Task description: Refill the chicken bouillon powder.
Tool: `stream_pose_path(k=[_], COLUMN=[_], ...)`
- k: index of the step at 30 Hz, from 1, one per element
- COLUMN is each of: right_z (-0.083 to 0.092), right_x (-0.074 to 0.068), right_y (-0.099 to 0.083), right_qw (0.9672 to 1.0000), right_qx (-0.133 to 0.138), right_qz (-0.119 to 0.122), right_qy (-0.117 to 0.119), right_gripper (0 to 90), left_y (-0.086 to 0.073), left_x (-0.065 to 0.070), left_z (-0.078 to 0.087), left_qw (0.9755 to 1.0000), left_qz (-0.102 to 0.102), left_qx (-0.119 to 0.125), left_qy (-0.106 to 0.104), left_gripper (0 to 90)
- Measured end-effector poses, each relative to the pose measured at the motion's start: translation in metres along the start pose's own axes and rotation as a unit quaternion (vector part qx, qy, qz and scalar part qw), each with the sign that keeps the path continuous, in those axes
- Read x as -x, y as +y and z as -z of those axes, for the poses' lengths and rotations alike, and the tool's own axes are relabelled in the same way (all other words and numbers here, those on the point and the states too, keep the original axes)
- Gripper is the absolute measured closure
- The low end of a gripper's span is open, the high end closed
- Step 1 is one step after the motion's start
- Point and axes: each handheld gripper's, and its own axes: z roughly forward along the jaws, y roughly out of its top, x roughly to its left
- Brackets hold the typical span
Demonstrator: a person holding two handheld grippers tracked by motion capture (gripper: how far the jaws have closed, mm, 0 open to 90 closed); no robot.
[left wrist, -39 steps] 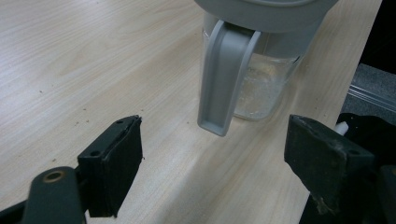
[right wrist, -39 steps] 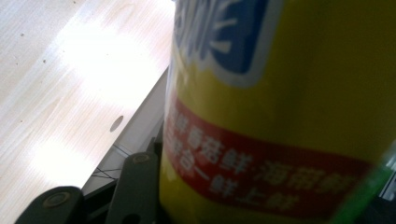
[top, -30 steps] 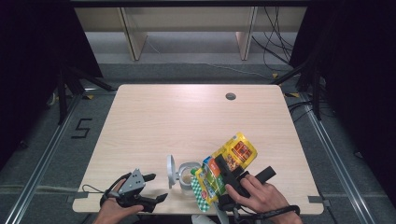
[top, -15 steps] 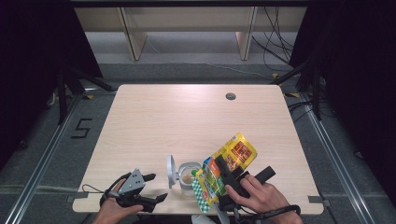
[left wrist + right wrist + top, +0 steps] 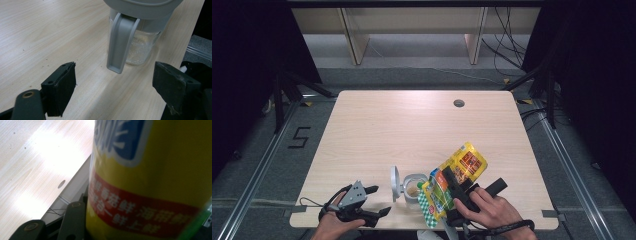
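Here the yellow pouch (image 5: 451,180) sits clamped in the right hand-held gripper (image 5: 457,192).

In my right gripper view the yellow packet (image 5: 150,177) stands so close that its print is blurred, and the top and right edges cut it off. It hides my right jaws, so I cannot see the pads on it. In my left gripper view the top edge cuts off the grey lid (image 5: 142,7) of the glass jar (image 5: 140,47). In the high view the bottom edge cuts off my forearms, and the powder in the jar (image 5: 413,191) is too small to tell.
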Motion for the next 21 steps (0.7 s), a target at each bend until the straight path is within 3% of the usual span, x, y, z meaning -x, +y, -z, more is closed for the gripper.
stream_pose_path(k=[3, 4, 5, 8, 21], right_z=[0.0009, 0.0015, 0.0002, 0.0017, 0.0029], right_x=[0.0003, -0.0023, -0.0005, 0.0009, 0.0008], right_y=[-0.0007, -0.0003, -0.0007, -0.0018, -0.0021], right_qw=[1.0000, 0.9998, 0.9999, 0.9999, 1.0000], right_qx=[-0.003, -0.004, 0.006, -0.004, -0.004], right_qz=[-0.006, -0.020, -0.011, -0.006, -0.001], right_qy=[-0.006, -0.007, 0.005, -0.012, -0.005], right_gripper=[59.7, 59.7, 59.8, 59.8, 60.4], left_y=[-0.0001, 0.0000, 0.0006, 0.0005, 0.0006], left_x=[0.0002, 0.0002, -0.0016, -0.0017, -0.0015], left_z=[0.0000, 0.0001, 0.0003, 0.0002, 0.0002], left_qw=[1.0000, 1.0000, 0.9999, 0.9999, 0.9999], left_qz=[0.000, 0.000, -0.015, -0.014, -0.013], left_qx=[0.002, 0.002, 0.002, 0.001, 0.003], left_qy=[0.002, 0.003, 0.001, -0.001, 0.001], left_gripper=[18.5, 18.4, 18.5, 18.5, 18.4])
